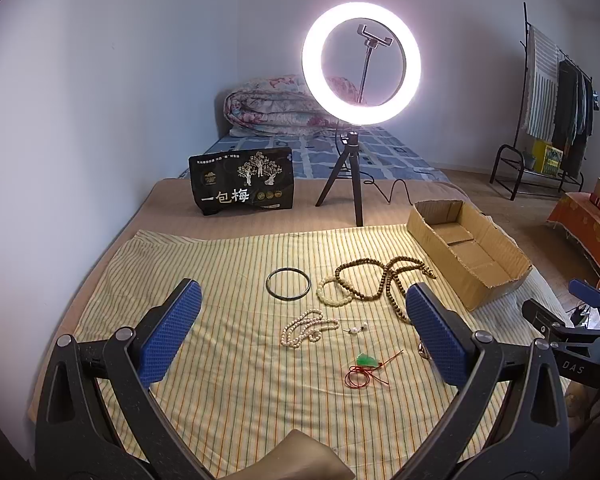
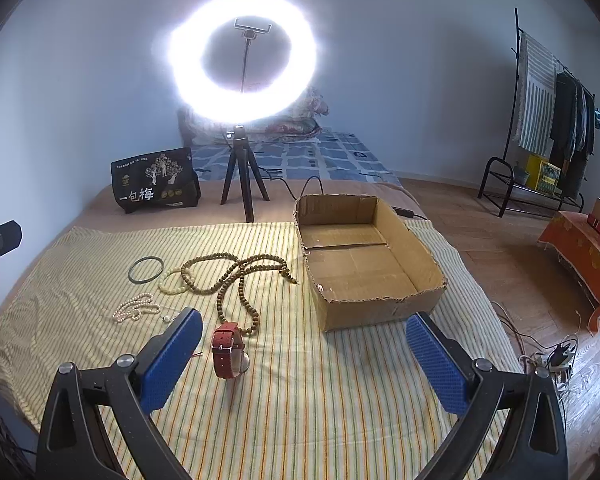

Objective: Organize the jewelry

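Note:
Jewelry lies on a striped cloth (image 1: 220, 360): a dark bangle (image 1: 288, 284), a pale bead bracelet (image 1: 332, 292), a long brown bead necklace (image 1: 384, 276), a pearl strand (image 1: 306, 328), a small pearl earring (image 1: 356, 329) and a green pendant on red cord (image 1: 367, 362). A red-strapped watch (image 2: 229, 348) lies nearer the right gripper. An open cardboard box (image 2: 364, 256) stands at the right. My left gripper (image 1: 302, 314) is open and empty above the cloth. My right gripper (image 2: 304, 340) is open and empty, between watch and box.
A lit ring light on a tripod (image 1: 360, 76) stands behind the cloth, its cable (image 1: 392, 188) trailing toward the box. A black snack bag (image 1: 242, 180) stands at the back left. A clothes rack (image 1: 556, 112) and an orange-covered stand (image 2: 580, 252) are on the right. The bed edge drops off at the right.

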